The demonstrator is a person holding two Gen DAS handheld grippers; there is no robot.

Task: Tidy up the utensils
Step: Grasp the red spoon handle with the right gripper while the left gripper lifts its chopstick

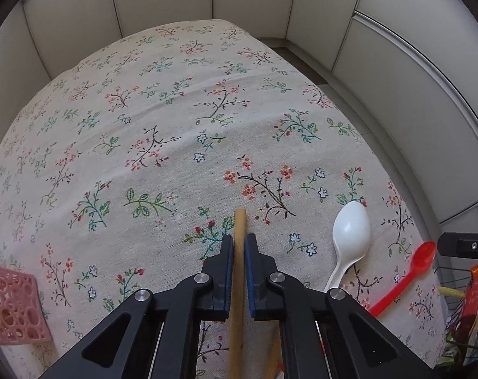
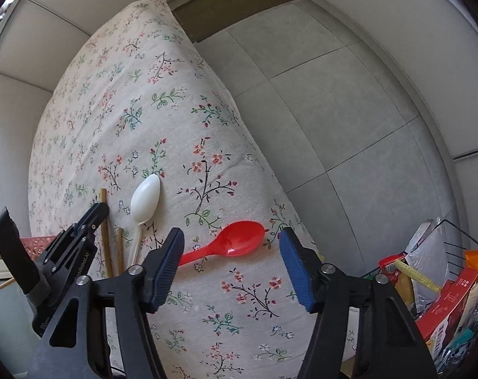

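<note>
My left gripper [image 1: 239, 244] is shut on a wooden chopstick [image 1: 239, 221] that runs between its blue pads, over the floral tablecloth [image 1: 175, 126]. A second chopstick [image 1: 272, 360] lies just right of it, mostly hidden. A white spoon [image 1: 351, 230] and a red spoon [image 1: 420, 257] lie to the right. In the right wrist view, my right gripper [image 2: 231, 243] is open, its jaws astride the red spoon [image 2: 239, 241] and above it. The white spoon [image 2: 144, 197], both chopsticks [image 2: 104, 221] and the left gripper [image 2: 87, 221] show to the left.
A pink perforated basket [image 1: 11, 309] stands at the table's left front edge. A wire basket [image 2: 453, 240] with snack packets [image 2: 450, 309] stands off the table's right side. The grey tiled floor [image 2: 317, 110] lies beyond the right table edge, with white cabinets behind.
</note>
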